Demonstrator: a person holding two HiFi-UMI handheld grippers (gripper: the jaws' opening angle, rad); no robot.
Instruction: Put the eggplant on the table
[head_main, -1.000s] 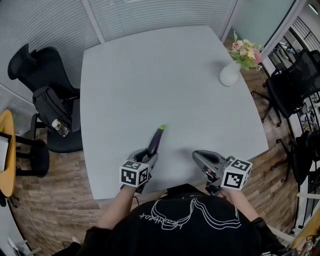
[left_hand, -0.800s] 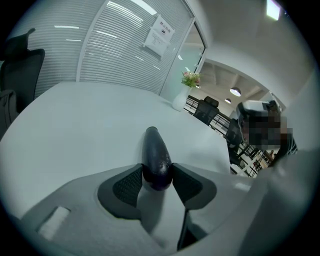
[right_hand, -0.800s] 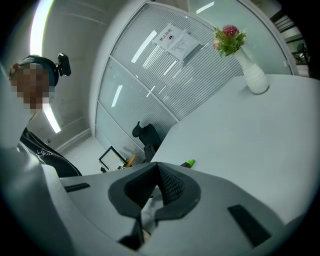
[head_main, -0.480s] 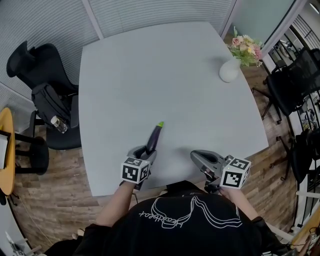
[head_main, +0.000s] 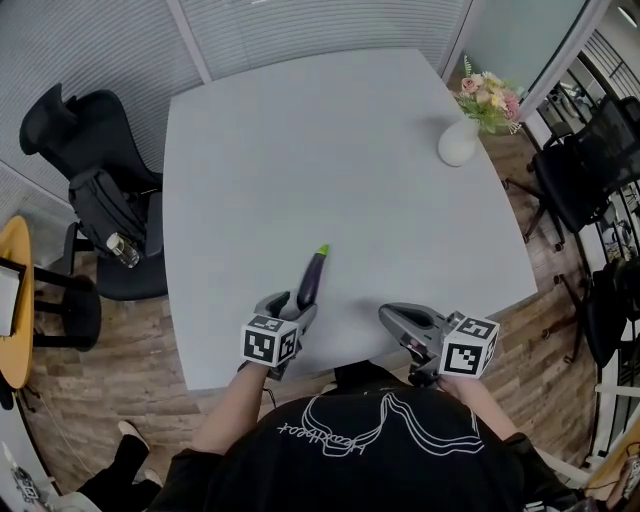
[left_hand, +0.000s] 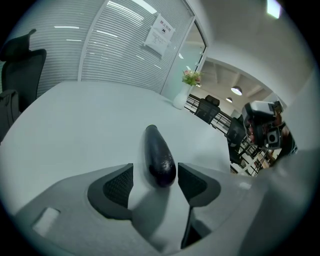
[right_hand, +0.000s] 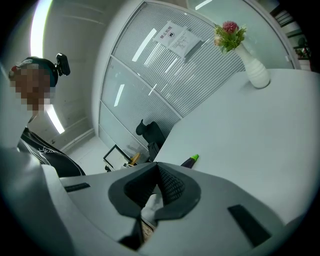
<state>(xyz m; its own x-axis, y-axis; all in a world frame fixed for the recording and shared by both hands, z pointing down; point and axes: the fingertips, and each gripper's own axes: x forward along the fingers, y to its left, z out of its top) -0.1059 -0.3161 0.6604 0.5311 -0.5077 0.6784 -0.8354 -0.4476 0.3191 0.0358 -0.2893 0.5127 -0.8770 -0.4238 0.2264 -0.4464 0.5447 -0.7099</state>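
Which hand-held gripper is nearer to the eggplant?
Left. The left hand-held gripper, jaws opening, straddles the blunt end of the eggplant on the table; the right hand-held gripper sits off to its right, shut, clear of it.

At my one o'clock a white vase (head_main: 459, 145) stands upright, with pink and cream flowers (head_main: 490, 97) in it. At my ten o'clock a black office chair (head_main: 70, 125) carries a dark bag (head_main: 105, 212), and a clear bottle (head_main: 122, 251) rests against the bag's lower side. More black chairs (head_main: 585, 165) stand at my three o'clock.
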